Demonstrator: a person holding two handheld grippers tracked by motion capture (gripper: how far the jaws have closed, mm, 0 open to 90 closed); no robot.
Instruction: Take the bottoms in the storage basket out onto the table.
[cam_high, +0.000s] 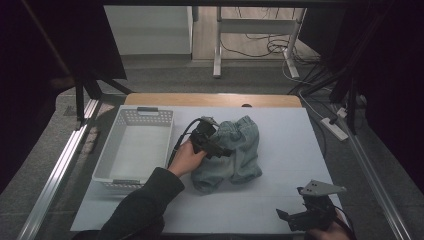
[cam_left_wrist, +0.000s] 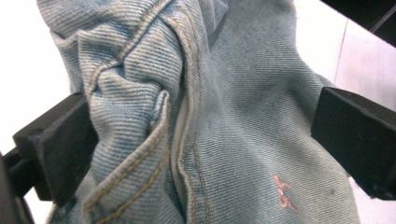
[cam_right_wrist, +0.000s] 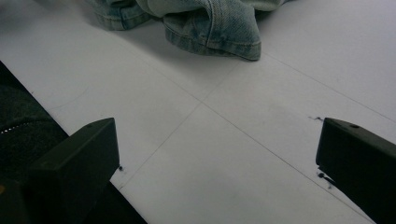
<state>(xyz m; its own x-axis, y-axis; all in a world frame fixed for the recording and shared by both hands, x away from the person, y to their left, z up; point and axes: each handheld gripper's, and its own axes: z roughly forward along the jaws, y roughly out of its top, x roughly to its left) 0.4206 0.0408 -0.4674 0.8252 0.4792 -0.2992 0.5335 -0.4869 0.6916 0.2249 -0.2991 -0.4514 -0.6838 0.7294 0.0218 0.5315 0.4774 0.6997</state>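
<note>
Light blue jeans, crumpled in a heap near the middle of the counter, just right of a white basket. Faded denim w/ tan double stitching along seams; small pinkish embroidered mark on the cloth in left gripper view. Folded hem of one leg lay flat on the sheet, seen from right gripper view.

Left hand-held gripper sat on the left edge of the heap, held by a hand in a dark sleeve. Jaws spread wide, w/ a thick bunched fold of denim between them; cloth touched the left jaw, right jaw just beside the cloth, contact not clear. Not yet pinched.

Right hand-held gripper low at the near right corner of the counter, well apart from the jeans. Jaws spread wide, nothing between them but bare sheet; grey three-cornered plate on top.

Counter covered w/ a white sheet, faint pencil lines and small dark marks on it; wooden edge at the far side. Basket w/ perforated walls. Room dim: grey floor, white desk legs and loose cables beyond, power strip on the floor at right.
</note>
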